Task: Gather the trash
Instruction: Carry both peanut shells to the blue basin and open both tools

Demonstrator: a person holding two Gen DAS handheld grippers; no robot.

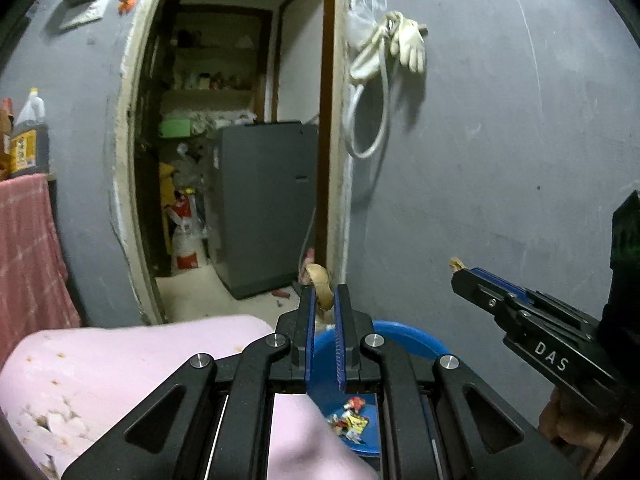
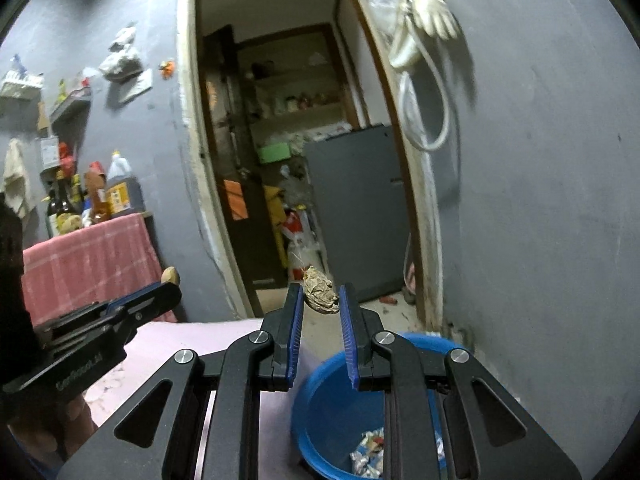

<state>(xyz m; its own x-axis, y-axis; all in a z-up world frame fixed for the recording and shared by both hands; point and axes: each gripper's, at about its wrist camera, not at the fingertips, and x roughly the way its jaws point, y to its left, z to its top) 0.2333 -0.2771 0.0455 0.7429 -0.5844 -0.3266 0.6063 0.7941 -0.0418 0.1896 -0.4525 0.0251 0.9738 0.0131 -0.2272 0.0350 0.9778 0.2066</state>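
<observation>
A: Trash, two pieces, one per gripper. Left gripper (image 1: 324, 294) is clamped on a tan curved peel-like scrap (image 1: 320, 280), which sticks out past its blue pads (image 1: 308, 320) at the tips.

B: Jaws?

A: Narrow, nearly together, the scrap pinched between them. Right gripper (image 2: 320, 300) pinches a crumpled brown wad (image 2: 320, 292) at the very tips, jaws a bit wider than the left's.

B: Does the right one show from the left camera?

A: Yes, at the right edge, side on, a tan bit poking out at its tip. I can't tell its jaw gap from that view. A hand (image 1: 568, 424) shows under it.

B: Where's the bin?

A: Blue tub (image 1: 404, 340), below and just ahead of both grippers. Colourful wrappers (image 1: 348, 420) lie in its bottom. From the right camera the tub sits under that gripper's right finger, with the wad held above and beyond its far rim.

B: What's to the left of the tub?

A: Pink surface (image 1: 120, 368), stained, under the left gripper's left linkage.

B: Background?

A: Grey wall (image 1: 500, 160) ahead and an open doorway (image 1: 240, 140) straight beyond the left gripper, a grey cabinet (image 1: 264, 208) inside. White gloves (image 1: 408, 40) and a hose loop (image 1: 372, 120) hang on the wall up and right of the tips. Far left there's a red checked cloth (image 2: 88, 256) with bottles (image 2: 92, 196) on top.
</observation>
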